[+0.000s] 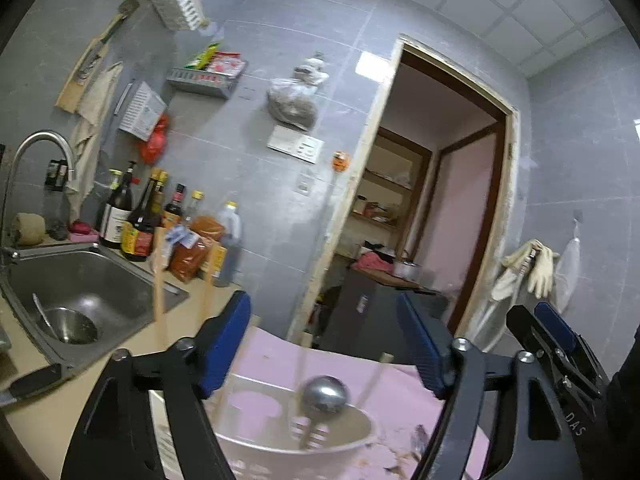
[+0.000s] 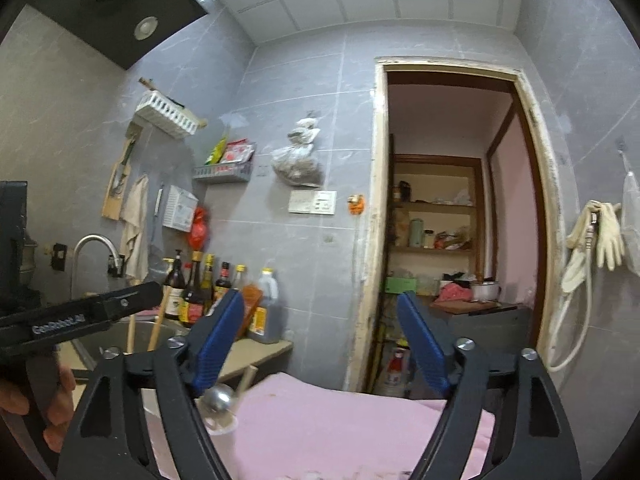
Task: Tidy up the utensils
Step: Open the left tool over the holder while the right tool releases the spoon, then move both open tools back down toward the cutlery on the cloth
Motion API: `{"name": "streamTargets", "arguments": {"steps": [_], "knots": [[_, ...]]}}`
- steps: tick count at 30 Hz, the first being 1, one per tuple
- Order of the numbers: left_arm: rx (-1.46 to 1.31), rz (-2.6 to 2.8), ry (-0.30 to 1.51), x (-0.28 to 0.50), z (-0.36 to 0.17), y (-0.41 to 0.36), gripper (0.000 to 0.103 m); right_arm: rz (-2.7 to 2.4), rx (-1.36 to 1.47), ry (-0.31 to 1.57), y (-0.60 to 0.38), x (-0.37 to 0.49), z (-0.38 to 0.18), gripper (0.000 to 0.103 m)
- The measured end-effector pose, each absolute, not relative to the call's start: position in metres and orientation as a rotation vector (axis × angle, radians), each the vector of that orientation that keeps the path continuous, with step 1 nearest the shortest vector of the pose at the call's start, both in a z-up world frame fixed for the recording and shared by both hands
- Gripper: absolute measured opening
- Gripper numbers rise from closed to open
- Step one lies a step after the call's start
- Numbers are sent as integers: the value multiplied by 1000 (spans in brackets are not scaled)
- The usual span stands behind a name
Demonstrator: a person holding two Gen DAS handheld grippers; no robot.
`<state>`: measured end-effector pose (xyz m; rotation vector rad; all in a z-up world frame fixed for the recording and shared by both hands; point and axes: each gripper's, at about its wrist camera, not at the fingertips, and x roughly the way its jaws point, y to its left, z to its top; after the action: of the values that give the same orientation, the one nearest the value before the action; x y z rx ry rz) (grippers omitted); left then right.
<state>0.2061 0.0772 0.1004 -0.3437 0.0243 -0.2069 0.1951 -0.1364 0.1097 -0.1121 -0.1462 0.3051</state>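
Left gripper (image 1: 324, 344): jaws apart — nothing between the blue pads.
Right gripper (image 2: 322, 344): jaws apart, nothing held.
Utensils: steel ladle (image 1: 326, 394), bowl up, and pale chopsticks (image 1: 160, 280) — blurred, standing upright.
Holder: white slotted basket (image 1: 352, 446), on the pink cloth (image 1: 400, 388) beside the sink (image 1: 132, 280).

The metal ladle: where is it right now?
In the left wrist view the ladle stands bowl-up in the white basket on the pink cloth, low centre between the open left gripper fingers; the sink lies to the left.
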Motion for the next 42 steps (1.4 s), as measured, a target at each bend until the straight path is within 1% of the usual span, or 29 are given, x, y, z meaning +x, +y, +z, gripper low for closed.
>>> {"name": "streamTargets", "arguments": {"steps": [2,3,4,6,8,10,20,24,33,34,36,38,39,41,42], "knots": [[-331,-228,29,203,103,65,85,284,-103,-139,-151,191,111,87],[-322,-238,33,201,103,58,86,274,-95,-134,-160,188,112,92],[-311,-252,38,199,103,50,89,263,-91,-131,-168,186,112,94],[-291,-269,48,197,104,37,93,247,-89,-129,-182,181,112,103],[-268,-289,61,195,102,22,97,227,-92,-127,-195,176,110,103],[-249,-306,76,195,100,9,98,211,-103,-119,-207,172,107,103],[-136,-405,191,192,75,-51,98,137,-136,-69,-259,155,83,103],[-107,-442,294,199,56,-73,98,127,-141,-15,-278,157,71,103],[-82,-472,584,231,7,-105,97,156,-122,144,-302,175,49,103],[-82,-478,606,235,4,-108,96,166,-115,169,-304,179,46,102],[-82,-497,656,243,-2,-113,91,181,-108,206,-305,186,41,99],[-83,-522,710,254,-6,-117,78,194,-106,244,-305,193,35,95],[-85,-535,740,259,-10,-118,73,203,-105,269,-305,197,31,90],[-92,-552,792,269,-12,-121,62,221,-98,319,-304,207,25,84],[-104,-563,832,276,-16,-122,58,225,-94,338,-305,210,22,81]]}}
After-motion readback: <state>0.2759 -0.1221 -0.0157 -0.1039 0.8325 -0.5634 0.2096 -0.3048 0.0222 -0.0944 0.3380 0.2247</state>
